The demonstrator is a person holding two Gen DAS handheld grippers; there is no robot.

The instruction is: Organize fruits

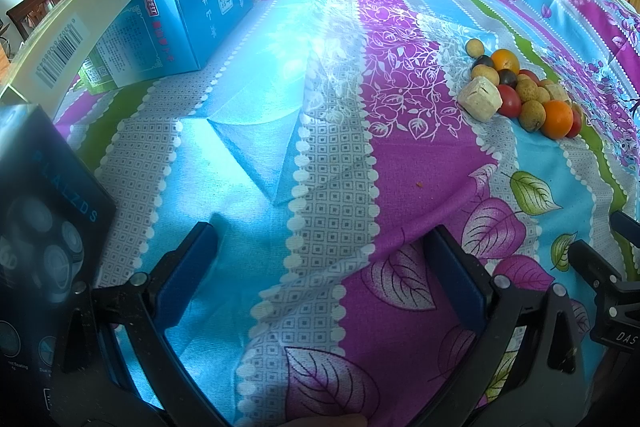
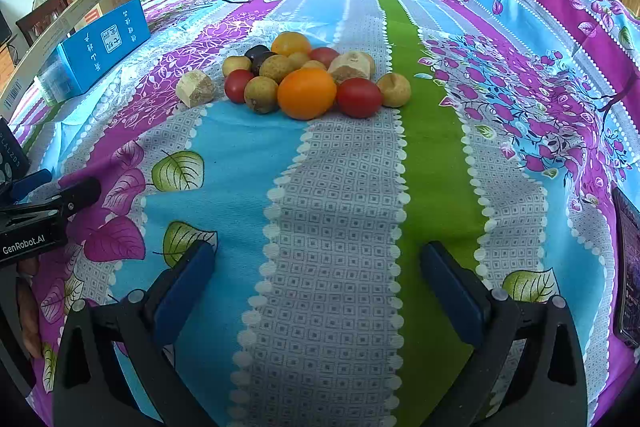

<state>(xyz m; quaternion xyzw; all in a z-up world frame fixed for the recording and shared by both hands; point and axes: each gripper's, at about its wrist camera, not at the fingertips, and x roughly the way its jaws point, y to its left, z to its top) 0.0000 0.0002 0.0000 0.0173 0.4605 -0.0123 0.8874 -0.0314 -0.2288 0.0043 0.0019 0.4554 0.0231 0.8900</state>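
Note:
A pile of fruit lies on the flowered cloth: a large orange (image 2: pixel 307 93), red tomatoes (image 2: pixel 359 97), brown longans (image 2: pixel 261 94), dark plums (image 2: pixel 257 53) and pale cut chunks (image 2: pixel 195 89). In the left wrist view the pile (image 1: pixel 520 91) is far to the right. My right gripper (image 2: pixel 318 267) is open and empty, well short of the pile. My left gripper (image 1: pixel 322 251) is open and empty over bare cloth, left of the fruit. The right gripper's body (image 1: pixel 612 291) shows at the right edge of the left view.
A blue box (image 1: pixel 192 15) and a long white carton (image 1: pixel 92 11) stand at the far left. A dark shaver box (image 1: pixel 36 227) is near left. A phone (image 2: pixel 628 267) lies at the right edge. Clothes and clutter lie beyond the bed.

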